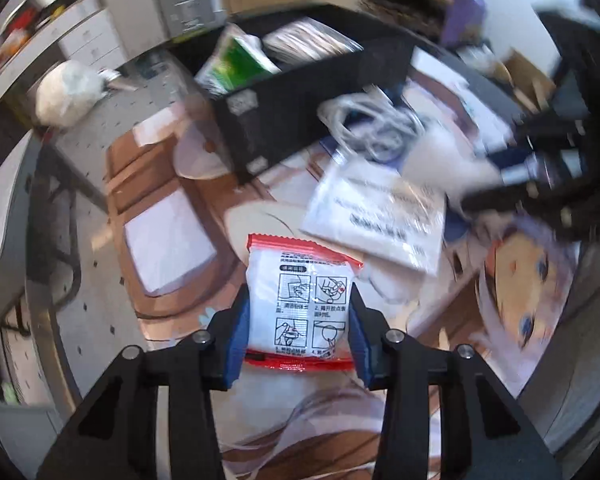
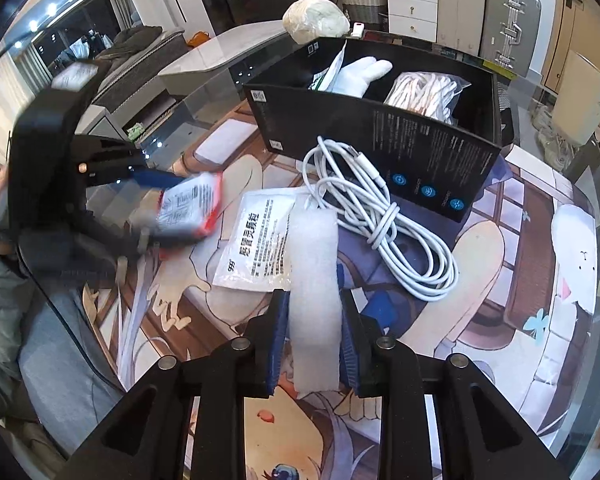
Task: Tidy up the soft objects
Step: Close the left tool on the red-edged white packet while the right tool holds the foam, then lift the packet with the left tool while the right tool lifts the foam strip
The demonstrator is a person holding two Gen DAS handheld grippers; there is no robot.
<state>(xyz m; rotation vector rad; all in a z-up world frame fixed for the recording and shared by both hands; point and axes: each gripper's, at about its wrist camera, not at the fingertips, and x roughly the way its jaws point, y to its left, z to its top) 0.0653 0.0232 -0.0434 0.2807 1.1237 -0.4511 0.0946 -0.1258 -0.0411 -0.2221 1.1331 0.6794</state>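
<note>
The left gripper (image 1: pixel 300 316) is clenched on a red-edged white sachet (image 1: pixel 300 304), its blue pads pressing both sides of the packet above the worktop (image 1: pixel 172 240). The right gripper (image 2: pixel 314 332) is clamped on a strip of white padding (image 2: pixel 315 280), which stands up between its pads and hides part of the flat white pouch (image 2: pixel 256 248) lying just beyond.

Beside that pouch lies a coiled white cable (image 2: pixel 380 216), one loop touching the wall of the black box (image 2: pixel 420 160). The box holds a white soft toy (image 2: pixel 364 72), a bag of white cord (image 2: pixel 424 92) and, in the left wrist view, a green packet (image 1: pixel 236 60); how they sit lower in the box is hidden by its walls.

The left wrist view is smeared on its right side, so the right gripper there shows only as a dark blur. In the right wrist view the left gripper and its sachet are also blurred, and the print on the sachet cannot be read there.

The printed mat (image 2: pixel 520 240) has open surface right of the cable and box, up to the worktop's curved edge. A wrapped pale bundle (image 2: pixel 316 20) sits behind the box.
</note>
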